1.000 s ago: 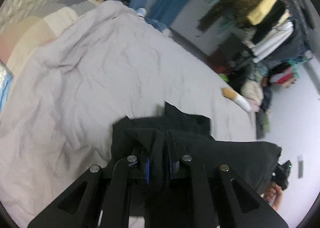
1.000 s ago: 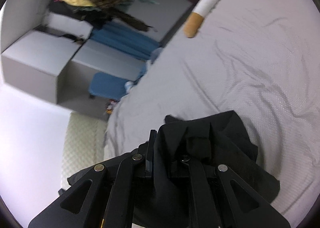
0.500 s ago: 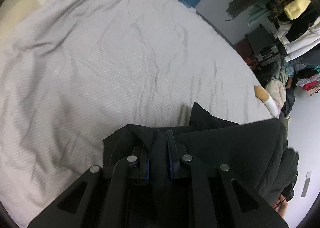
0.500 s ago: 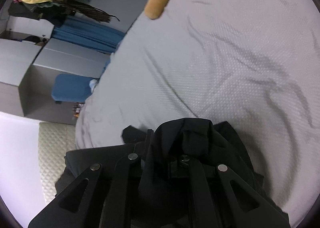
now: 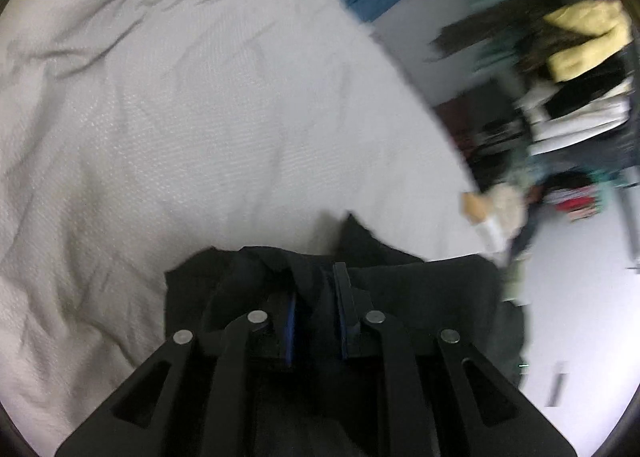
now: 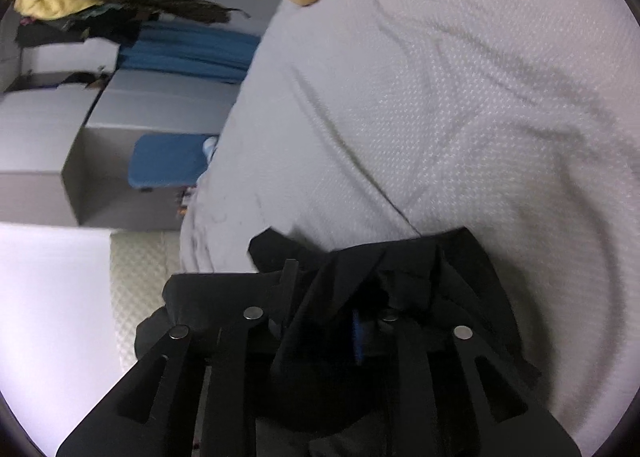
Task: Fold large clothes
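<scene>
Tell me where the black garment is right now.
The black garment is pinched in both claws, left claw and right claw, bunched just above the grey bedspread.

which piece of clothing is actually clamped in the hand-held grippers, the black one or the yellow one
The black garment: both hand-held grippers pinch it over the bed. The yellow garment sits in the far clothes pile.

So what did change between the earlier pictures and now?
Both views swung over the bed, so both grippers moved with the black garment. The left gripper and right gripper stay shut on it. Nothing was released; the bedsheet looks unchanged.
</scene>
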